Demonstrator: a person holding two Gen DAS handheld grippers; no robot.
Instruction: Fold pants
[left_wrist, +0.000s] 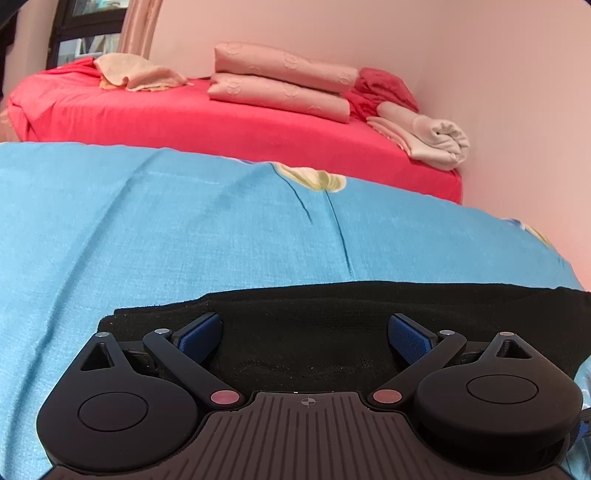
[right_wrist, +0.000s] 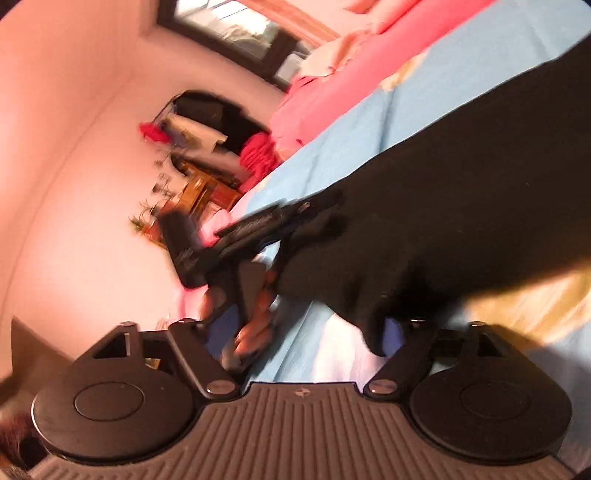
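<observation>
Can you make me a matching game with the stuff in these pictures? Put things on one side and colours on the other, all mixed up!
Things:
1. pants
2. near bedsheet
3. far bedsheet
4. rolled towel

Colours:
A. red
B. cream
C. black
D. light blue

Pairs: 1-C, 2-D, 3-A, 4-B

Right wrist view, motion-blurred. Right tongs (right_wrist: 303, 332) spread wide; black pants (right_wrist: 461, 206) drape across the right finger, hiding its pad. Other tongs (right_wrist: 291, 214), held by a hand (right_wrist: 255, 314), meet the pants edge; grip unclear. Blue bedsheet (right_wrist: 369, 122) underneath, pink bed (right_wrist: 369, 66) beyond.
</observation>
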